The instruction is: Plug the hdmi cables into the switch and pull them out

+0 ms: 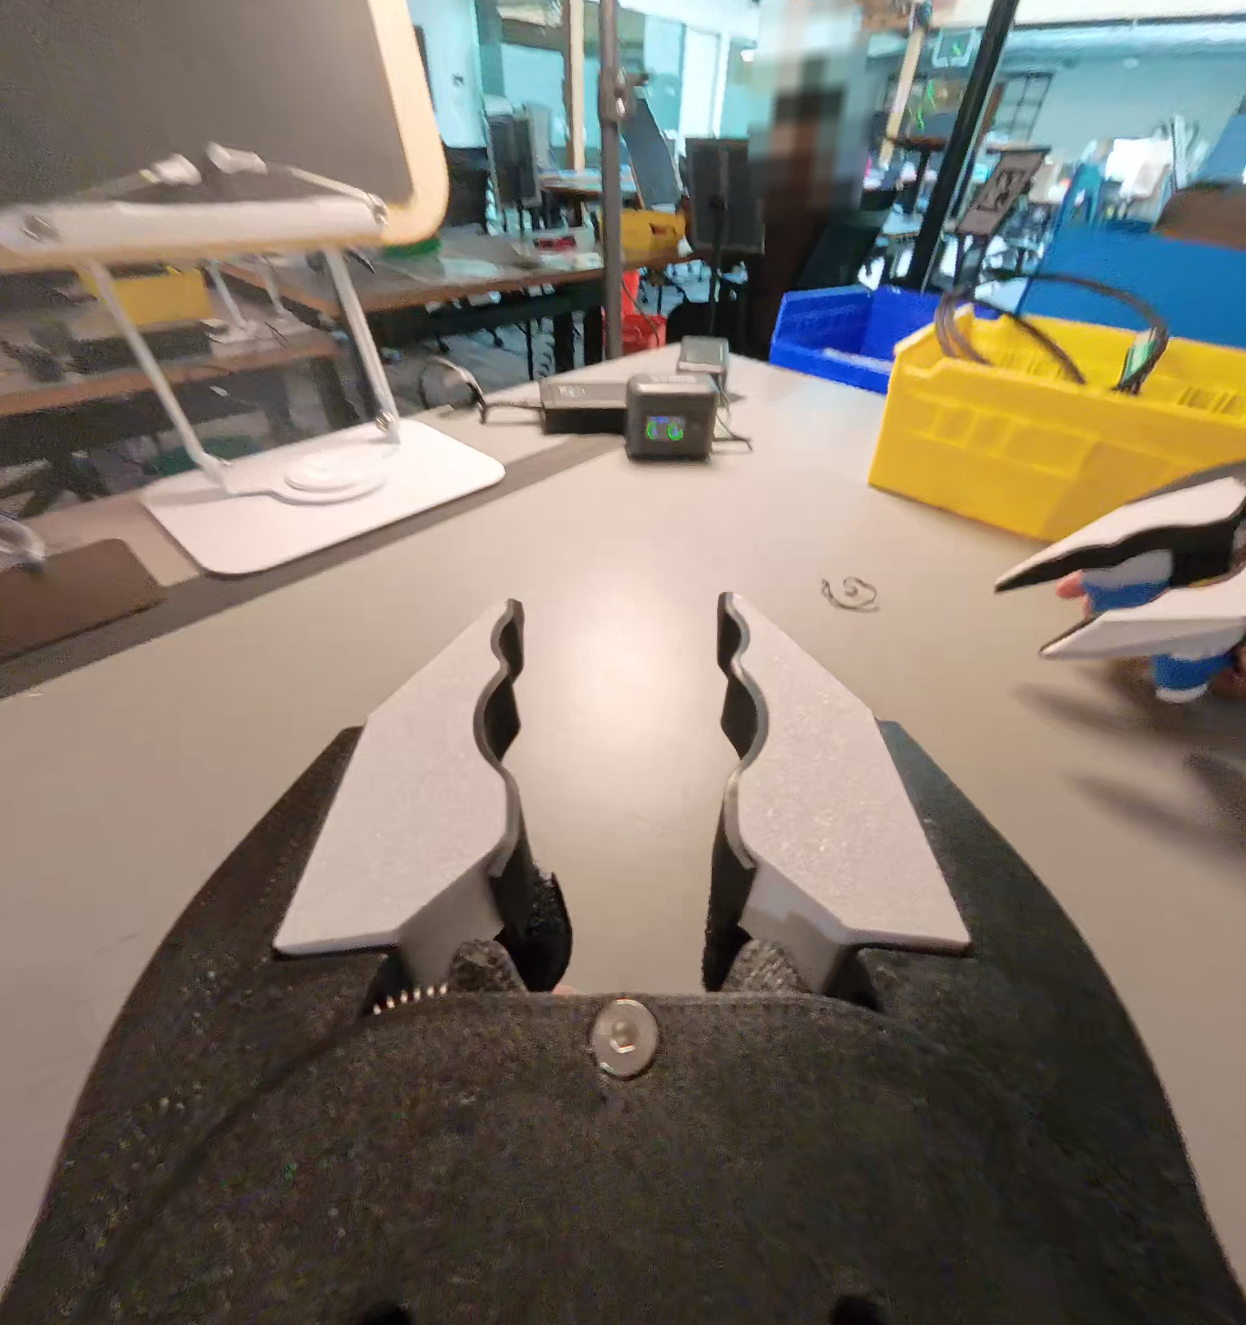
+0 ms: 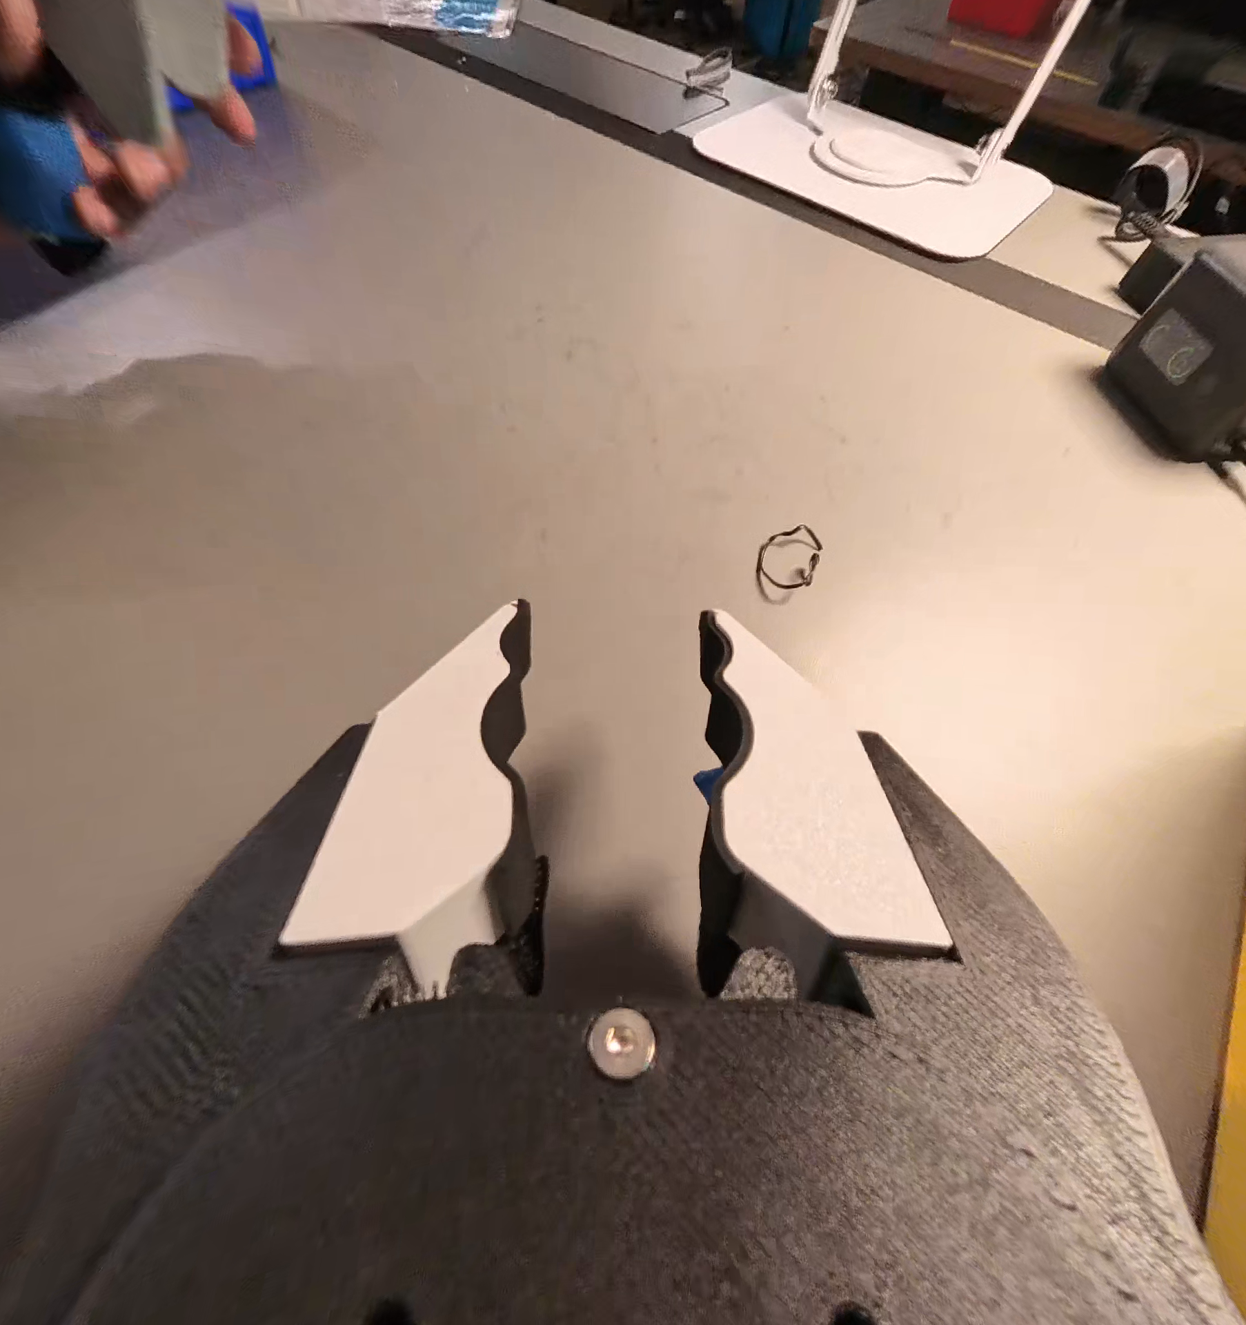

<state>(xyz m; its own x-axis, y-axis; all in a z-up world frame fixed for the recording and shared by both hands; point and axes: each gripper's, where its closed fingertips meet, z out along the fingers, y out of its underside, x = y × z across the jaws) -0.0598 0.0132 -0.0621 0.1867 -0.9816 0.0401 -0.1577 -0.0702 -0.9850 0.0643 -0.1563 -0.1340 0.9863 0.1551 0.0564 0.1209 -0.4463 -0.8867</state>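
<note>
Neither the HDMI cables nor the switch shows on the bench [image 1: 606,545]; the only cables in view are dark ones looping out of the yellow bin [image 1: 1036,444] at the far right edge, type unclear. The left gripper [image 1: 620,609] and the right gripper [image 2: 614,615] both hover with fingers spread, empty. Judging by kind, such plugs are rigid and light while the cords are springy: grip the plug body, not the cord.

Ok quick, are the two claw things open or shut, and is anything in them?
Left gripper: open, nothing between its fingers, only bare table beyond.
Right gripper: open, holding nothing.
</note>
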